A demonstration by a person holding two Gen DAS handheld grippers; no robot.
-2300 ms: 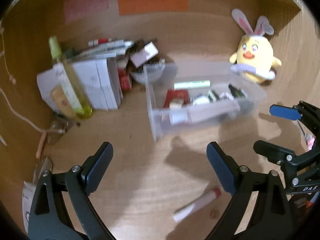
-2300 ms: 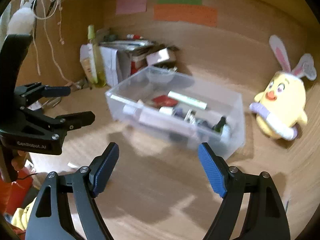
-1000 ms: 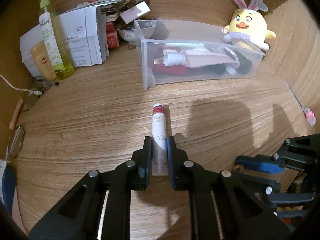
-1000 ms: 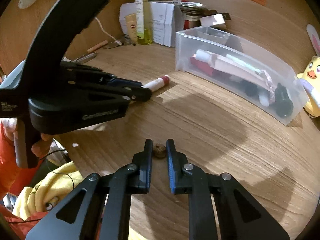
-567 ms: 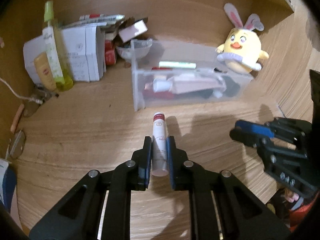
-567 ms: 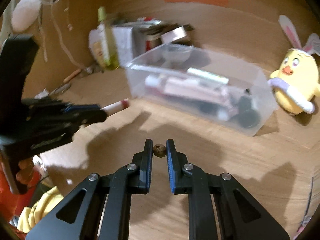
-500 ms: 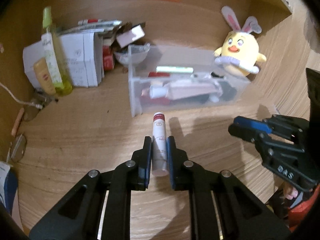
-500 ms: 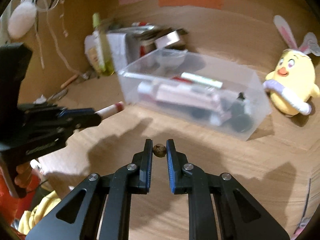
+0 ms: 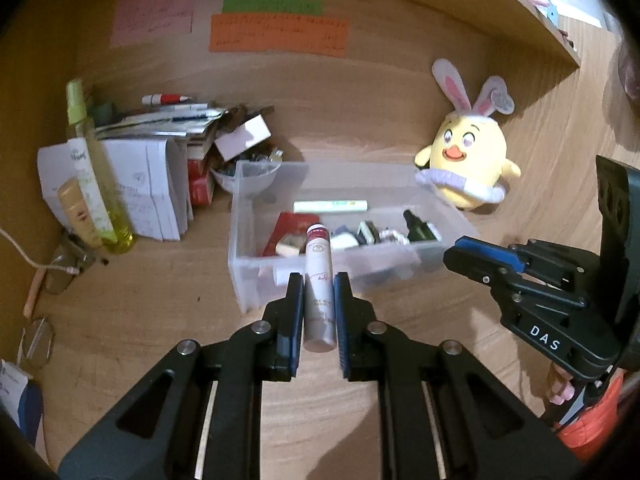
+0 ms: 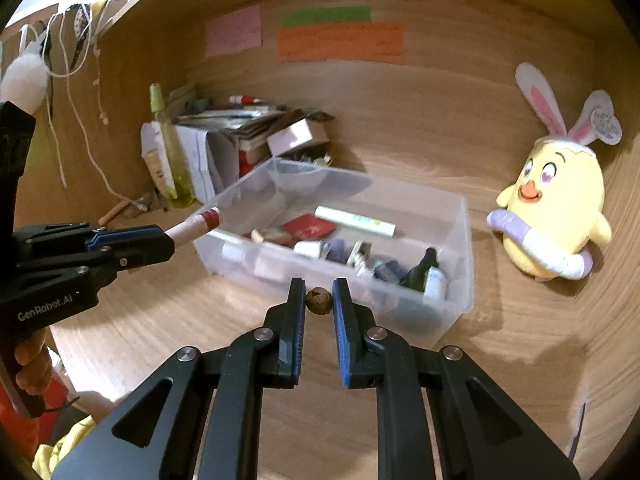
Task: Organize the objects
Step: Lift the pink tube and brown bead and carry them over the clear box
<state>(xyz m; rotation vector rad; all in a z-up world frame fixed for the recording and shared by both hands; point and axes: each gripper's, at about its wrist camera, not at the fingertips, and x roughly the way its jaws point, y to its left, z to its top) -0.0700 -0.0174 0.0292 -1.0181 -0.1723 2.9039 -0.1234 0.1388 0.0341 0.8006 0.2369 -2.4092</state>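
Note:
My left gripper (image 9: 318, 284) is shut on a white tube with a red cap (image 9: 318, 276), held above the desk with its cap over the near wall of the clear plastic bin (image 9: 240, 248). From the right wrist view the same tube (image 10: 194, 226) sticks out of the left gripper (image 10: 170, 242) beside the bin's left corner. My right gripper (image 10: 317, 286) is shut on a small brown round object (image 10: 318, 300), lifted in front of the bin (image 10: 460, 280). The bin holds several tubes, small bottles and a red packet. The right gripper (image 9: 450, 254) shows at the right of the left wrist view.
A yellow chick plush with rabbit ears (image 9: 466, 160) sits right of the bin. A green spray bottle (image 9: 94, 172), white boxes (image 9: 152, 188) and stacked clutter stand at the back left. Coloured notes (image 9: 276, 34) hang on the wooden back wall. A cord and glasses (image 9: 38, 342) lie at the left.
Both grippers have risen from the desk and moved toward the bin, the left carrying the tube, the right carrying the small brown object. The tube's cap now overlaps the bin's near wall.

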